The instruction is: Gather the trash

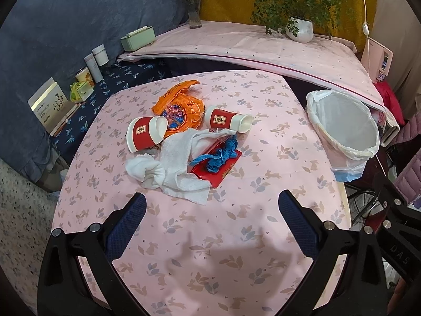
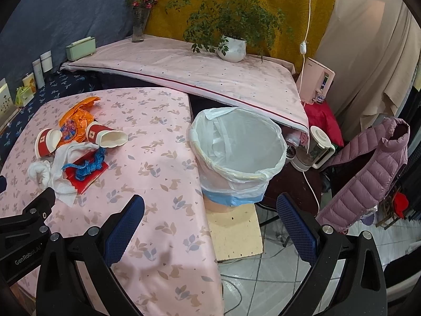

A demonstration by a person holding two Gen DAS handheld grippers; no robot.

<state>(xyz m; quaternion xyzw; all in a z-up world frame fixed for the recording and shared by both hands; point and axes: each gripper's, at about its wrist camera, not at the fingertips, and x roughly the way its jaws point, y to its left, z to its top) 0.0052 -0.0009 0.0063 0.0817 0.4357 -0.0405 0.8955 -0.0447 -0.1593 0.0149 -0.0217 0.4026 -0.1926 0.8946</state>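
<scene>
Trash sits mid-table [image 1: 236, 237]: two tipped red cups [image 1: 146, 134] [image 1: 226, 119], orange wrapper [image 1: 179, 105], white towel [image 1: 179, 168], blue tape [image 1: 218, 158] on red packet [image 1: 223, 169]. Lined bin [image 2: 238, 152] just beside table edge, on right. Left gripper [image 1: 211, 210] & right gripper [image 2: 210, 210] both spread wide, holding nothing, above tablecloth.

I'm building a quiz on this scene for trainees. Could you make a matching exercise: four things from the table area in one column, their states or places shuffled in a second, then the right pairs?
Things
1. cups
2. tape
3. bin
4. wrapper

States or places
A. lined with a bag, nothing in it
B. blue, tangled on a red packet
C. orange, crumpled behind the cups
D. red, lying on their sides

Pairs: 1-D, 2-B, 3-A, 4-C
</scene>
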